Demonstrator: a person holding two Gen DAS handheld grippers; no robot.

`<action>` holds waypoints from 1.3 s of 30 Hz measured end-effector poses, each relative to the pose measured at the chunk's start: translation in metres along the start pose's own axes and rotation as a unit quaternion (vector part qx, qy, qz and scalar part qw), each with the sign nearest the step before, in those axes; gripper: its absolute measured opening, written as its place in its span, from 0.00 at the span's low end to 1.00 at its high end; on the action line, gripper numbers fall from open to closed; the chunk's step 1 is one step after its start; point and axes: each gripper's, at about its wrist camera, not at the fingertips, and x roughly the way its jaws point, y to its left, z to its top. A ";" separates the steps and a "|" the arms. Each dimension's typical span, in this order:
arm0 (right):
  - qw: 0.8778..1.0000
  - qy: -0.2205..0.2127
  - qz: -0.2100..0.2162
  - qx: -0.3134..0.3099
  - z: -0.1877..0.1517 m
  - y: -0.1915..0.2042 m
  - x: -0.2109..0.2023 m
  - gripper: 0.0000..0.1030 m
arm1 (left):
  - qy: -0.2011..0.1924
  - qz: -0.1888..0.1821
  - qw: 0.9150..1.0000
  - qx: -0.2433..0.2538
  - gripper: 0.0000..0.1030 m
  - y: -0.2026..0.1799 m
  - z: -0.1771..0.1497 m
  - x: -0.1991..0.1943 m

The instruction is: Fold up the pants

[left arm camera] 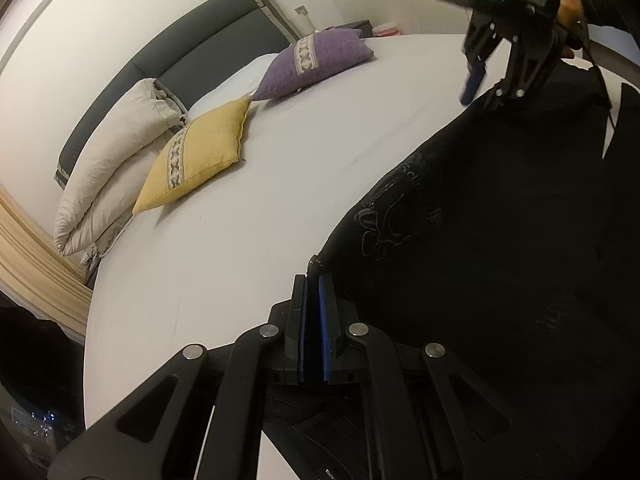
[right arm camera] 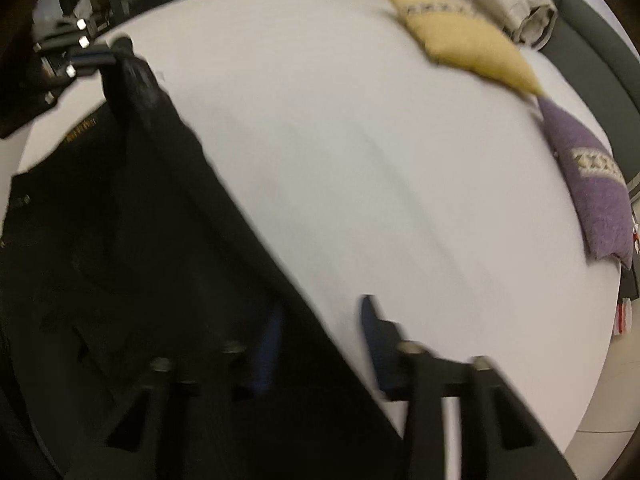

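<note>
On the bed [left arm camera: 240, 240], along its near edge, the black pants [left arm camera: 500, 240] lie spread out, with one corner lifted up. My left tongs [left arm camera: 312, 280] are squeezed shut on that corner of cloth. My right tongs [right arm camera: 320, 316] are partly open; the edge of the pants runs between the two fingers, but the picture is blurry and I do not think they pinch it. The pants look soft and floppy and a bit heavy, like jeans. They will sag and bend wherever I let go. I think the best places to hold are the thick edges: the waistband and the leg ends.
</note>
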 end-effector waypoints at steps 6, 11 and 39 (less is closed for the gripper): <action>0.999 -0.025 -0.025 -0.006 -0.019 0.010 -0.030 0.07 | -0.006 0.003 1.000 -0.016 0.04 0.007 0.003 0.002; 0.994 -0.053 -0.086 -0.036 -0.030 0.038 -0.067 0.06 | -0.021 0.012 0.999 -0.026 0.04 0.007 0.004 -0.028; 0.969 -0.026 -0.214 -0.123 -0.171 0.313 -0.067 0.06 | 0.027 -0.030 0.999 -0.028 0.03 -0.178 -0.185 -0.164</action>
